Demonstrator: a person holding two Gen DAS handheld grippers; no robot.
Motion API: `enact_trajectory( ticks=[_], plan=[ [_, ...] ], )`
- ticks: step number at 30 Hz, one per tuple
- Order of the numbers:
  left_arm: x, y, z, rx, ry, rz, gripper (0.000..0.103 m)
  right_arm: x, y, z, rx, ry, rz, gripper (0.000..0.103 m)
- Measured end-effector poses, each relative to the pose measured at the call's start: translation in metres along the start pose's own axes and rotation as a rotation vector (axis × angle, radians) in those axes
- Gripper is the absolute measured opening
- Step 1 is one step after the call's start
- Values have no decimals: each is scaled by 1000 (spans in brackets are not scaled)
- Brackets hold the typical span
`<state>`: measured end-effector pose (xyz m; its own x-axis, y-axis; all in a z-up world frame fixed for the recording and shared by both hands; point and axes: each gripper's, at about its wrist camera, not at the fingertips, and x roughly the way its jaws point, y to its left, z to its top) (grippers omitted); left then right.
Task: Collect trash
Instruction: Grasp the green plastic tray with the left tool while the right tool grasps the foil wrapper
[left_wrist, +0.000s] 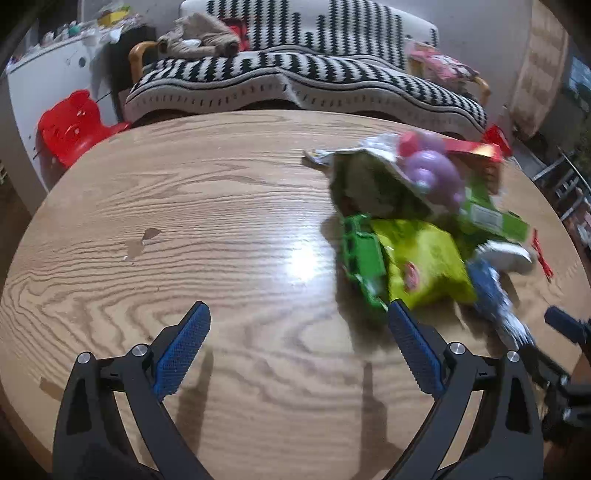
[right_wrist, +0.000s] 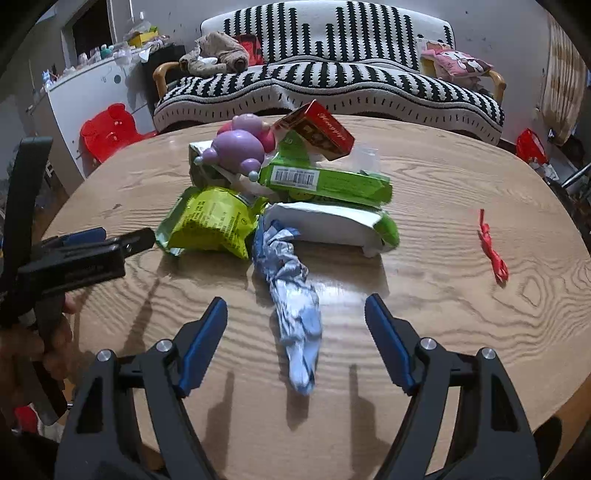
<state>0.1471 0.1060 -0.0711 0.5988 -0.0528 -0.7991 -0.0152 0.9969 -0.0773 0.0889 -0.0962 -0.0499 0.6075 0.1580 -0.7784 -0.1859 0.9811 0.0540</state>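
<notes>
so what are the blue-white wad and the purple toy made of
Blue-white wad: looks like thin plastic film or foil wrapper, twisted and creased with a slight sheen. Purple toy: apparently hard moulded plastic, smooth, rounded and glossy.

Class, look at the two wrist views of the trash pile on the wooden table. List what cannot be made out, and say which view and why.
- Print on the yellow-green snack bag: left wrist view, motion blur.
- Underside of the green carton: right wrist view, hidden by the white wrapper.
- Right tool: left wrist view, cut off by the edge.
- Items on the white cabinet: right wrist view, too small.
</notes>
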Motion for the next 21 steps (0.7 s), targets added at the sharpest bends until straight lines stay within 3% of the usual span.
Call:
enact_trajectory(
  ticks=[2, 10, 13, 14, 16, 17, 18, 21],
  plan=[
    [7, 1, 5, -27, 0, -33, 94, 13, 0, 3, -7, 16, -8, 73],
    [32, 0, 17, -79, 19, -53, 94, 48, -3, 7, -33, 45, -40, 59],
    [35, 3, 21, -101, 6, -51, 92, 48, -5, 9, -34, 45, -25, 41],
    [35, 3, 22, -103, 4, -54, 89, 48, -5, 10, -37, 46, -22, 31],
    [33, 1, 23, -82, 3, -46, 62, 48, -6, 10, -33, 52, -5, 25],
    [32, 0, 23, -68, 9, -42, 53, 47, -6, 10, -25, 54, 5, 22],
    [32, -1, 22, -61, 17, -55, 35, 45, -6, 10, -14, 51, 20, 21],
    [27, 1, 21, -57, 40, -71, 33, 37, -6, 12, -14, 33, 31, 21]
  ],
)
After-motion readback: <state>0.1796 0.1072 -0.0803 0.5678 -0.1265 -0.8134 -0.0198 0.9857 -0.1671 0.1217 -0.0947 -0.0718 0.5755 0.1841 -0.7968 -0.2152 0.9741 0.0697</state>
